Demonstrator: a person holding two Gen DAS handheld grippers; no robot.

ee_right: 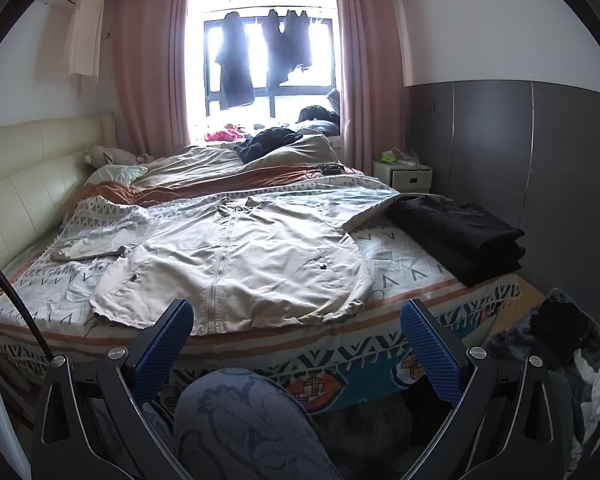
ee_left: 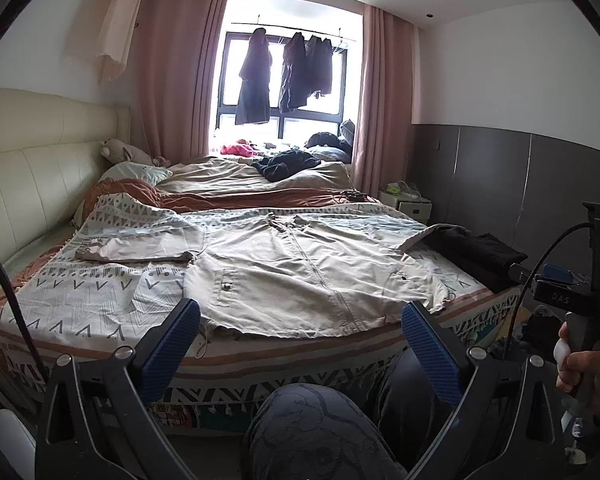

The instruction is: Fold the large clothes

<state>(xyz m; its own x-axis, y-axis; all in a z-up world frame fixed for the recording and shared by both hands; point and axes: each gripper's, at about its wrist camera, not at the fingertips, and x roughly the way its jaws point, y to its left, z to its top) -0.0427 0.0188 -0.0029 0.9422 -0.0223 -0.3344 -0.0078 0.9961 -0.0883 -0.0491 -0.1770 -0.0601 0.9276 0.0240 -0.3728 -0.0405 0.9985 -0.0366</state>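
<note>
A large beige jacket [ee_left: 300, 268] lies front-up and zipped on the patterned bedspread [ee_left: 100, 300] of the bed [ee_left: 260, 360], its hem along the near edge and its collar toward the middle — a layout that, I judge, gives both claws access to the sleeves and sides for folding. One sleeve [ee_left: 140, 246] stretches flat toward the headboard [ee_left: 32, 176] side, while the other [ee_right: 364, 216] runs out toward the far-right corner, its end reaching a stack of folded black clothes [ee_right: 460, 236] parked at the right edge, probably kept there so finished pieces stay out of the working area. The left claw [ee_left: 300, 340] hangs released, jaws wide apart, just short of the hem over the near edge, gripping nothing. The right claw [ee_right: 296, 336] is likewise spread wide and empty, poised before the hem nearer the right half of the jacket. The person's right hand [ee_left: 580, 364] shows around that tool's handle in the left view. Folding looks not yet begun: the jacket is fully spread, and a sleeve seems the likely first thing to bring inward. Rumpled bedding [ee_left: 240, 180] and dark garments [ee_left: 288, 162] occupy the far side of the bed, well apart from the jacket.
</note>
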